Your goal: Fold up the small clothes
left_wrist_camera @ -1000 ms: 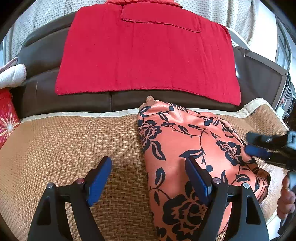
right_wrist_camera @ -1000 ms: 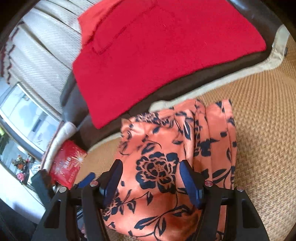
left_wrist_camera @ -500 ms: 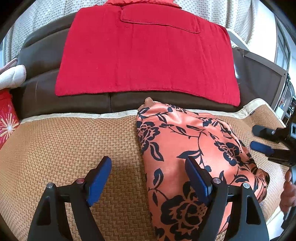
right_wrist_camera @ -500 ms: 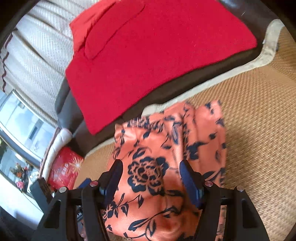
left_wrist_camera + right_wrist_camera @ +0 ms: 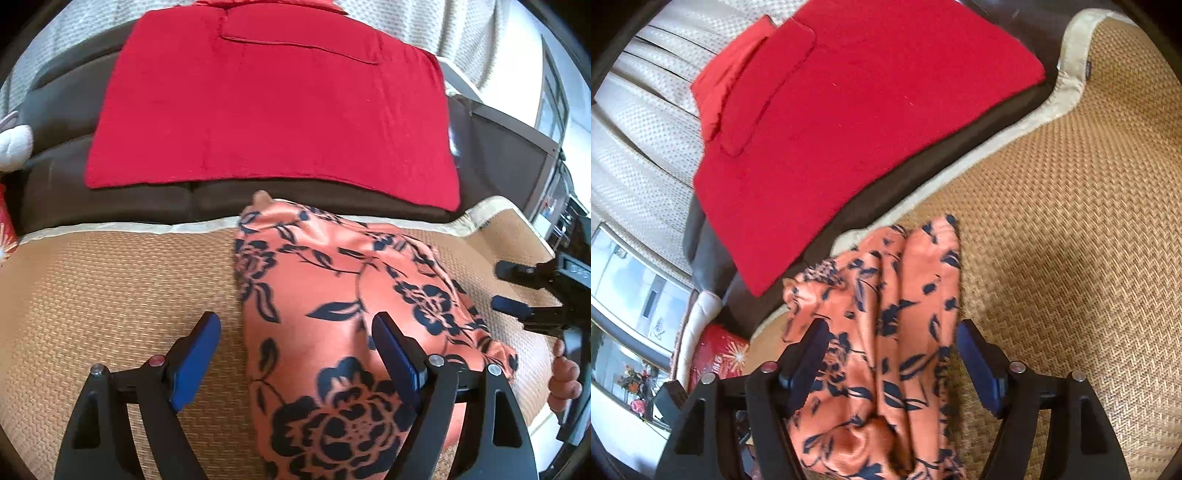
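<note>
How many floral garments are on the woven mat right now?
1. The orange floral garment lies bunched on the woven mat, its far end near the mat's pale border below the red cloth. Folds could hide another piece; none shows.

A tan woven mat with a herringbone weave [image 5: 110, 288] and a pale cream fabric border [image 5: 129, 226] is spread over the seat of a dark brown sofa [image 5: 55, 192]. An orange satin garment printed with dark navy flowers [image 5: 332, 295] is laid bunched on the mat, reaching its back border.
</note>
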